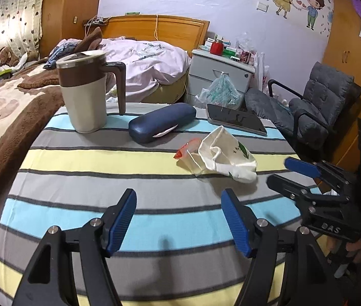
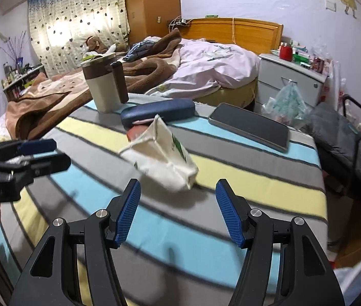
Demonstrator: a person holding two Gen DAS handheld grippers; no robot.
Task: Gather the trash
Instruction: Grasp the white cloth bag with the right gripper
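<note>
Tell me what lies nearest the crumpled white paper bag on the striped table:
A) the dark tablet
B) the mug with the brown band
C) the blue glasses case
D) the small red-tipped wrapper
D: the red-tipped wrapper lies right against the left edge of the crumpled white paper bag, while the blue glasses case, the dark tablet and the mug all sit farther back on the striped table.

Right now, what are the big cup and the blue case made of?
The big cup looks like smooth plastic, cream and brown, with a shiny metal rim. The blue case looks like faux leather: a soft sheen and fine grain. Neither is certain by look alone.
</note>
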